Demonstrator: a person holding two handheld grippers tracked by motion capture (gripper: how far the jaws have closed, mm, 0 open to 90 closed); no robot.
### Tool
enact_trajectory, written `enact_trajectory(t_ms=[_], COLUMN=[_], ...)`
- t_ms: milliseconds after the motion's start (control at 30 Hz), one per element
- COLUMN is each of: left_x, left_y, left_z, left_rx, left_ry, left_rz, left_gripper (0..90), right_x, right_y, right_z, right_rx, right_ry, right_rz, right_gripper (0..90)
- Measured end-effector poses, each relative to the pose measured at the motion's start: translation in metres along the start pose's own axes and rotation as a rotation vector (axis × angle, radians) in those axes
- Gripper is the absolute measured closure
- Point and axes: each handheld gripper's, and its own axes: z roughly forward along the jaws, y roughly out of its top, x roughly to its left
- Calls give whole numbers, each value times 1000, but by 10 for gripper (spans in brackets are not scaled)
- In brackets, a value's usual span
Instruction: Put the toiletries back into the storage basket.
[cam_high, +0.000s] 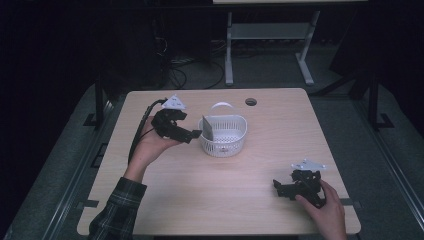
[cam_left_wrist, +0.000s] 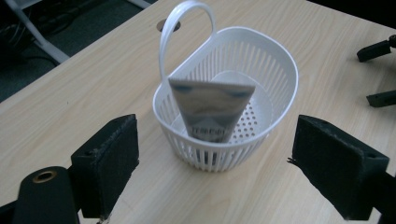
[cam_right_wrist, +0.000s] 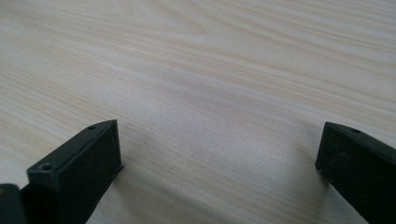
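Note:
A white slotted basket (cam_high: 225, 139) with an upright loop handle stands near the middle of the wooden table. A grey squeeze tube (cam_high: 207, 127) leans upright inside it against the left wall; in the left gripper view the tube (cam_left_wrist: 212, 109) stands in the basket (cam_left_wrist: 280, 70) flat end up. My left gripper (cam_high: 192, 135) hovers just left of the basket, open, with nothing between its jaws (cam_left_wrist: 219, 179). My right gripper (cam_high: 278, 187) rests low at the table's front right, open over bare wood (cam_right_wrist: 219, 158).
A round cable hole (cam_high: 251, 102) lies at the table's (cam_high: 200, 200) far edge behind the basket. A metal frame (cam_high: 270, 35) and cables stand on the dark floor beyond. The right gripper's tips (cam_left_wrist: 378, 70) show at the far right of the left gripper view.

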Motion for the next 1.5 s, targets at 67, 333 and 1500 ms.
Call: enact_trajectory(t_ms=[67,333,1500], left_x=[0,-5,-30], left_y=[-7,-35,-169], left_z=[-3,-11,-30], left_rx=[0,-3,-10], left_ry=[4,20,108], left_rz=[-1,-23,-91], left_gripper=[141,144,145], right_x=[0,0,0], right_y=[0,0,0], right_z=[0,0,0], right_rx=[0,-1,-1], right_ry=[0,0,0], right_rz=[0,1,1], right_gripper=[0,0,0])
